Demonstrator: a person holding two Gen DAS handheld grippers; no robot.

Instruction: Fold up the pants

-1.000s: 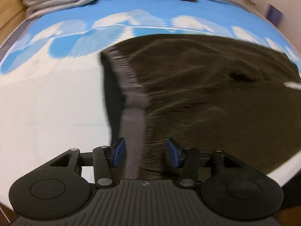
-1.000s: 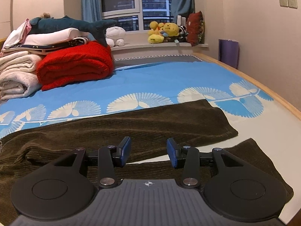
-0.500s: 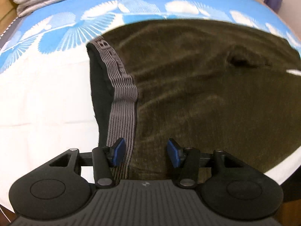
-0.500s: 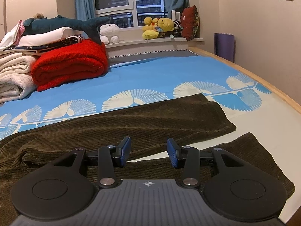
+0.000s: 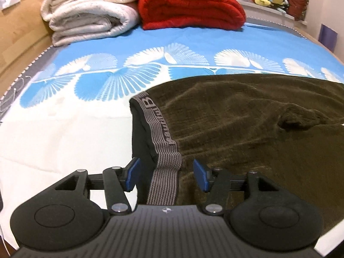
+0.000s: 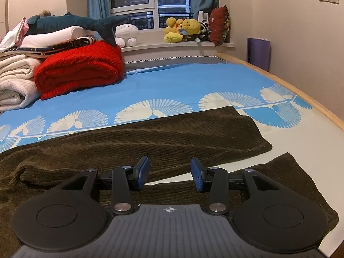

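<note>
Dark brown corduroy pants [image 5: 247, 133] lie spread flat on the bed, with a grey striped waistband [image 5: 165, 148] at their left end. My left gripper [image 5: 165, 175] hovers over the near part of that waistband; its jaws are opening and the blue pads stand clear of the cloth on both sides. In the right wrist view the two legs [image 6: 163, 137] run to the right and split apart, the near leg [image 6: 283, 176] ending by the bed's edge. My right gripper [image 6: 169, 175] stands open above the gap between the legs, gripping nothing.
A blue sheet with white fan prints [image 5: 193, 43] covers the bed. Folded white blankets [image 5: 90, 10] and a red blanket [image 5: 191, 6] are stacked at the far left. Plush toys [image 6: 185, 30] line the windowsill. The wooden bed frame [image 6: 301, 94] runs along the right.
The left wrist view has tilted up, so the blankets and far sheet show again and the waistband sits lower. The left jaws stand a little wider. The right view barely shifted.
</note>
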